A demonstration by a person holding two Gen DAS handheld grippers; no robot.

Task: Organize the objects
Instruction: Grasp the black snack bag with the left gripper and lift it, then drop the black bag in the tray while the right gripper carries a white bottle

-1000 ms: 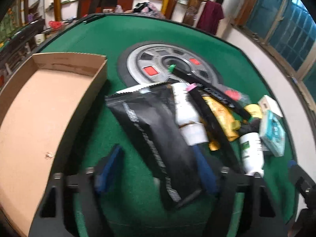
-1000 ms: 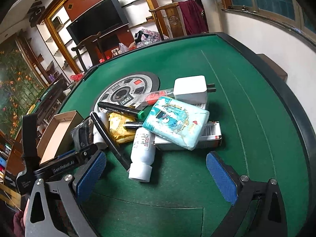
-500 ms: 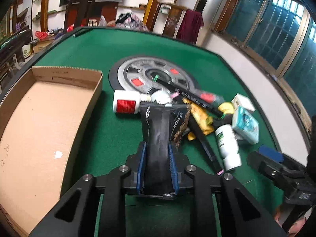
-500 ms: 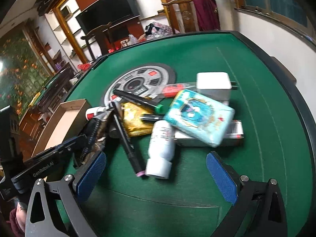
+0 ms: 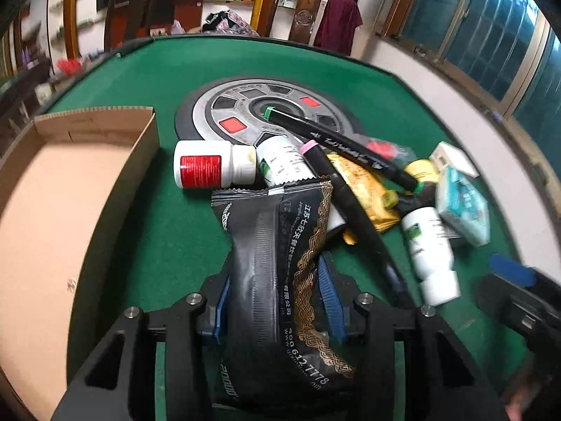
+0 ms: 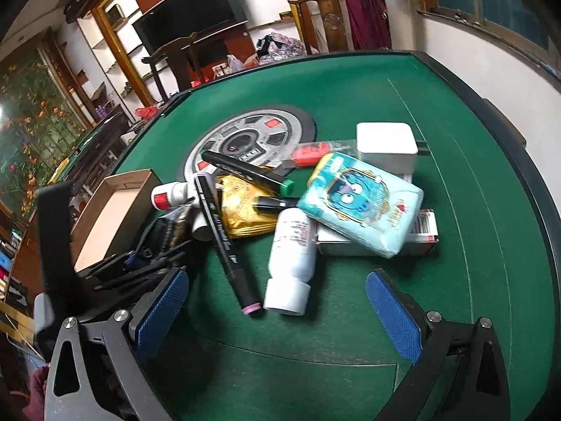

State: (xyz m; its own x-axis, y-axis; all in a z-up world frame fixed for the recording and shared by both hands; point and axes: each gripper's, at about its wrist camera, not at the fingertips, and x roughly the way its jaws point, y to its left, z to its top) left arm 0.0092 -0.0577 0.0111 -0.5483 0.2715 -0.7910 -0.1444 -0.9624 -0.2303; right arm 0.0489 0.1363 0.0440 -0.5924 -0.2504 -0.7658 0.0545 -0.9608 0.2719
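Note:
My left gripper (image 5: 277,298) is shut on a black and gold foil pouch (image 5: 280,263), held just off the green table at the near edge of a pile. The pile holds a red-label white bottle (image 5: 210,170), two black markers (image 5: 343,144), a yellow packet (image 5: 368,189), a white bottle (image 6: 291,256), a teal tissue pack (image 6: 361,203) and a white charger (image 6: 384,144). An open cardboard box (image 5: 45,210) lies left of the pouch. My right gripper (image 6: 277,315) is open and empty, just in front of the white bottle and the pink-tipped marker (image 6: 228,245).
A round wheel-print mat (image 5: 266,105) lies behind the pile. The green table's raised dark rim (image 6: 508,133) runs along the right. The left gripper's body (image 6: 105,266) shows at the left in the right wrist view. Chairs and shelves stand beyond the table.
My left gripper closed on the black pouch and pulled it back from the pile, uncovering the red-label bottle. The right gripper stayed open and shifted slightly.

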